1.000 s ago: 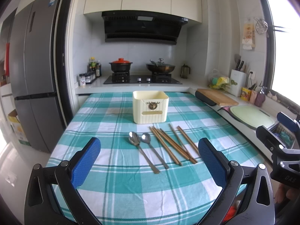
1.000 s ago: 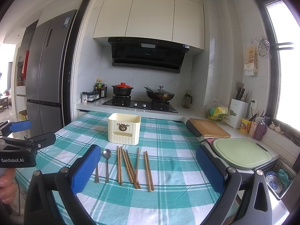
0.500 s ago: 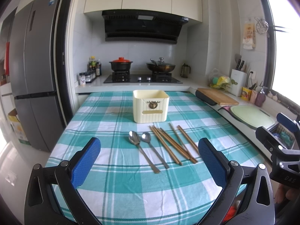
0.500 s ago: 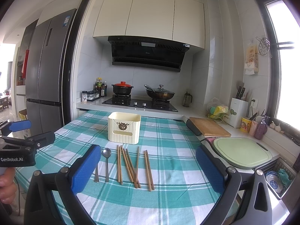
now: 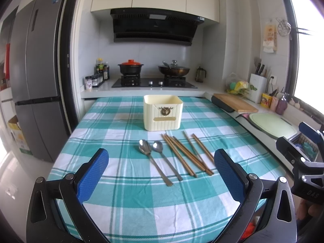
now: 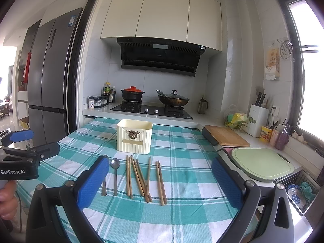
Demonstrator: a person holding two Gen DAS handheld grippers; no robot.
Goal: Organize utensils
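A cream utensil holder (image 5: 163, 112) stands on the teal checked tablecloth (image 5: 125, 198); it also shows in the right wrist view (image 6: 134, 139). In front of it lie two metal spoons (image 5: 160, 162) and several wooden chopsticks (image 5: 187, 155), also seen in the right wrist view as spoons (image 6: 115, 174) and chopsticks (image 6: 141, 177). My left gripper (image 5: 161, 174) is open and empty, held above the table's near part. My right gripper (image 6: 160, 182) is open and empty, to the right of the left one. Each gripper shows at the edge of the other's view.
A wooden board (image 6: 226, 136) and a green cutting board (image 6: 261, 163) lie on the counter at the right. A stove with a red-lidded pot (image 5: 130, 66) and a wok (image 5: 174, 69) is behind the table. A fridge (image 5: 38, 85) stands at the left.
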